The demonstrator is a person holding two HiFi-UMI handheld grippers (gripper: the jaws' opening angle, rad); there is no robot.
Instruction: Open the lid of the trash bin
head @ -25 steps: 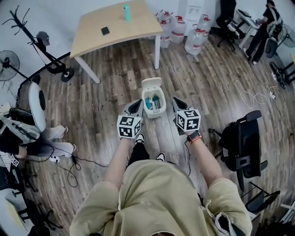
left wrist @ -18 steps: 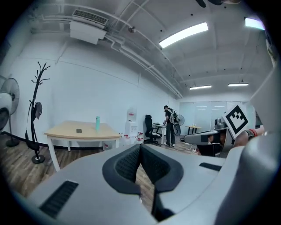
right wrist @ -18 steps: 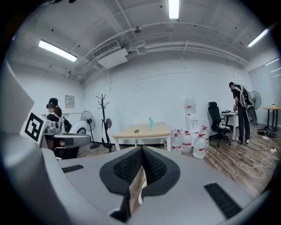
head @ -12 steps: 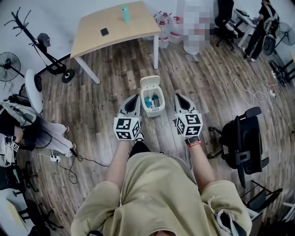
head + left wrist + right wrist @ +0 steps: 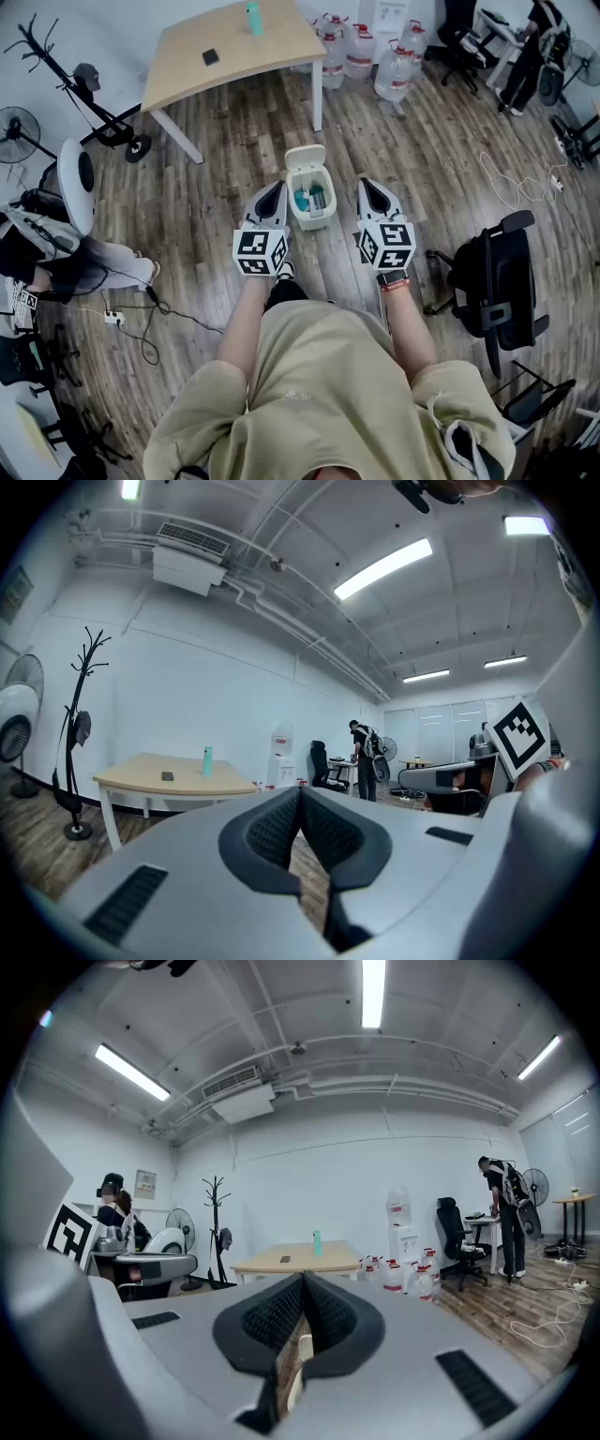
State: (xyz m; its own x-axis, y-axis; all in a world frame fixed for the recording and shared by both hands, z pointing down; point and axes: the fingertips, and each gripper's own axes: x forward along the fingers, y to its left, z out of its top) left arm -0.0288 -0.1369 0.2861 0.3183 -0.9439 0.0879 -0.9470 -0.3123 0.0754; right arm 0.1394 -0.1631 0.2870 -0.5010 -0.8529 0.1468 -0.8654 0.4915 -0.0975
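A small white trash bin (image 5: 310, 208) stands on the wooden floor in front of my feet. Its lid (image 5: 306, 157) is tipped back and open, and blue and white items show inside. My left gripper (image 5: 274, 190) hovers just left of the bin and my right gripper (image 5: 369, 187) just right of it; neither touches it. In the left gripper view the left gripper (image 5: 300, 795) has its pads pressed together with nothing between them. The right gripper (image 5: 305, 1282) looks the same in its own view. Both gripper views point level across the room, over the bin.
A wooden table (image 5: 234, 52) stands beyond the bin, with water jugs (image 5: 394, 70) to its right. A black office chair (image 5: 497, 281) is at my right. A fan (image 5: 75, 183), a seated person (image 5: 56, 262) and floor cables (image 5: 141, 323) are at my left.
Both grippers have moved slightly forward and apart, from in front of the bin to alongside it. The lid stays open and both jaws stay shut.
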